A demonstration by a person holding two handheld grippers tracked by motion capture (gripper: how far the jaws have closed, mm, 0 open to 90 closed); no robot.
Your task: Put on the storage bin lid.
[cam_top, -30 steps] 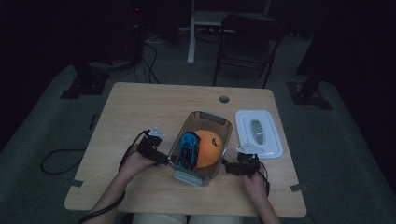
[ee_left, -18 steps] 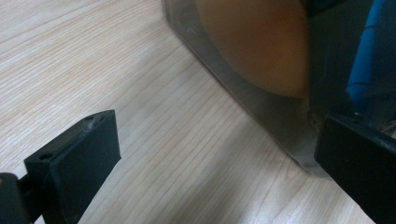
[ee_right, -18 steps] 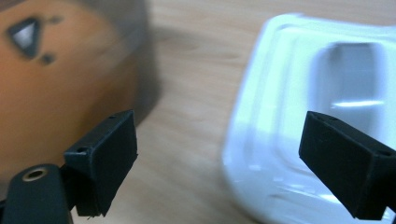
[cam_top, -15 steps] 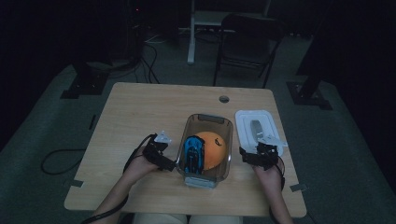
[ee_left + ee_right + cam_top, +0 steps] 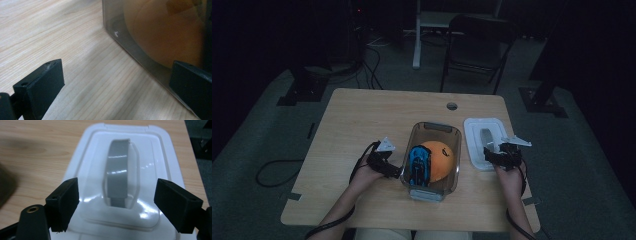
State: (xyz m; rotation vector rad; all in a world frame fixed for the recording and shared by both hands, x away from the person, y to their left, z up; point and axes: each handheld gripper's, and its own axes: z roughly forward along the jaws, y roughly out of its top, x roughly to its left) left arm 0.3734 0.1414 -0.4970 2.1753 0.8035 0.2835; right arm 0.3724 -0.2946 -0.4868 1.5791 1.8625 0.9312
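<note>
lid (image 5: 117, 182) | right gripper (image 5: 117, 206) has come from container (image 5: 432, 160) over its grey handle (image 5: 118, 176), jaws wide but just closing, nothing gripped | left gripper (image 5: 117, 85) open beside container | bench (image 5: 362, 120)

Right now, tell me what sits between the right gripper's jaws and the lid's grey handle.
Nothing: in the right gripper view the right gripper hangs open over the white lid, its grey handle unobstructed.

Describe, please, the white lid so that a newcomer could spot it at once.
On the wooden table, look right of the clear container holding something orange. The white lid lies flat there, the only white rectangle, with a grey handle across its middle.
</note>
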